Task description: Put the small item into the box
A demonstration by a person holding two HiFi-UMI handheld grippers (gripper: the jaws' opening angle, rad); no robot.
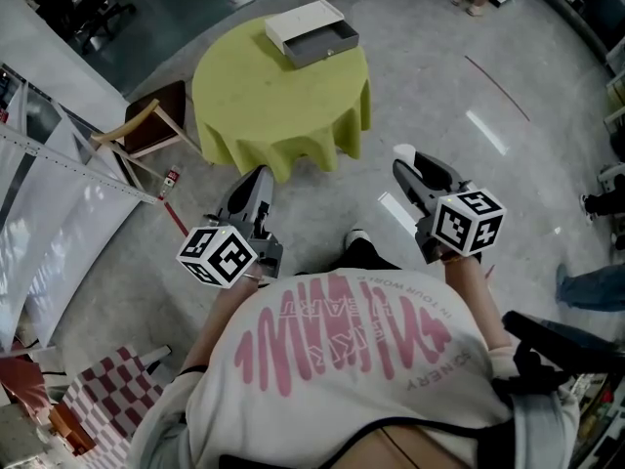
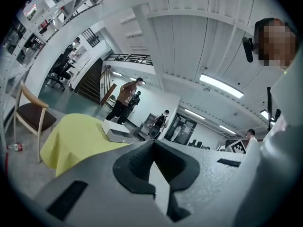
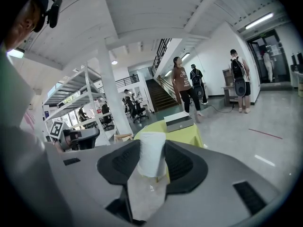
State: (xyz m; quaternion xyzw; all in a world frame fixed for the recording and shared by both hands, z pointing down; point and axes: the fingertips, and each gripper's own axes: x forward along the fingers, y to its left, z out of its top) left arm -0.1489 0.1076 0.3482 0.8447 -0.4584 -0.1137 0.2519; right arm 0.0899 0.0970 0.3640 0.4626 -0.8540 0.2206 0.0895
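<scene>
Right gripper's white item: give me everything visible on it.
The white item looks like a small plain cylinder, matte, perhaps paper or foam, with no print visible. It stands upright between the dark pads of the right gripper, which press on its two sides. Its top rises above them and its lower end is hidden. It is held in the air, short of the yellow table with the box.

box (image 1: 312, 32) on table (image 1: 259, 101), chair (image 1: 151, 125) left
</scene>
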